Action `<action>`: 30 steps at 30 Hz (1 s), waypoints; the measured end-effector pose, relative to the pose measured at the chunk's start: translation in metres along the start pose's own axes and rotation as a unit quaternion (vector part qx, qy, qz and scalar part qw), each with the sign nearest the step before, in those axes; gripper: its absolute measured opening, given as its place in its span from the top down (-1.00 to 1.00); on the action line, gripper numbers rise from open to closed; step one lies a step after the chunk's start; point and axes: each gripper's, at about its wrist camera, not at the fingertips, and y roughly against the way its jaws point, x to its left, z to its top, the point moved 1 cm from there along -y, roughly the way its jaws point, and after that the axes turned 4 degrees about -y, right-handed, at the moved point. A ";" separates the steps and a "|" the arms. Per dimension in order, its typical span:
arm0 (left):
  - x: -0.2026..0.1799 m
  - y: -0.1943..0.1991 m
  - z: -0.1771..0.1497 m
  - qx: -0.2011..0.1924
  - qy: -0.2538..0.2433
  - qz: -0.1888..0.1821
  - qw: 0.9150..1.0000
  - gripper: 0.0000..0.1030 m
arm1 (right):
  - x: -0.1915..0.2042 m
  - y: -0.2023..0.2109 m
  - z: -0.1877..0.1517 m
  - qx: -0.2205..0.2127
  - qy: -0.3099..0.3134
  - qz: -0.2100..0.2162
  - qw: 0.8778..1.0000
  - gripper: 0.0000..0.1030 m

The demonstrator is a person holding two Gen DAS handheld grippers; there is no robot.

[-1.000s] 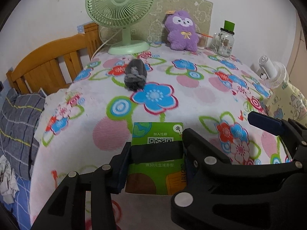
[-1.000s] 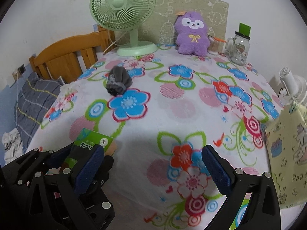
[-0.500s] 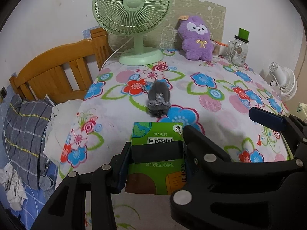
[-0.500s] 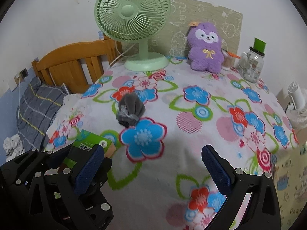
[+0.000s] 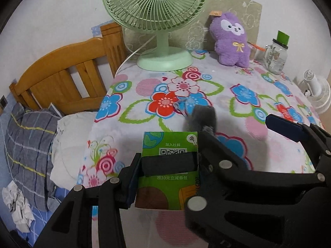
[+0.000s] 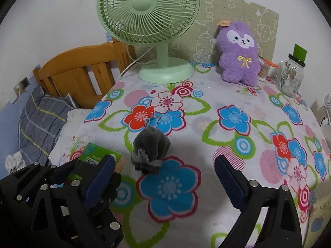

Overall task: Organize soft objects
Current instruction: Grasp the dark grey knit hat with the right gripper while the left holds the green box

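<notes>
A grey drawstring pouch [image 6: 151, 149] lies on the floral tablecloth [image 6: 227, 136], just beyond and between my right gripper's open blue-padded fingers [image 6: 229, 183]. My right gripper [image 6: 163, 177] is empty. My left gripper [image 5: 167, 163] is shut on a green carton [image 5: 168, 171] with a QR code, held above the table's near left edge; the carton also shows in the right wrist view [image 6: 97, 157]. The pouch [image 5: 201, 117] sits just beyond the carton in the left wrist view. A purple plush toy [image 6: 240, 51] leans upright at the back of the table.
A green desk fan [image 6: 149, 20] stands at the back left with its cord trailing off the table. A glass jar [image 6: 290, 76] stands at the back right. A wooden bed headboard [image 5: 62, 78] and pillows [image 5: 31, 144] lie left of the table. A small white fan [image 5: 316, 93] is on the right.
Both grippers have moved forward and leftward over the table toward the pouch, which now appears closer. The left gripper still holds the carton; the right stays open.
</notes>
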 end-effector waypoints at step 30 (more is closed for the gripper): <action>0.006 -0.017 -0.002 0.005 0.011 0.018 1.000 0.04 | 0.004 -0.028 0.000 0.052 0.011 0.051 0.997 0.24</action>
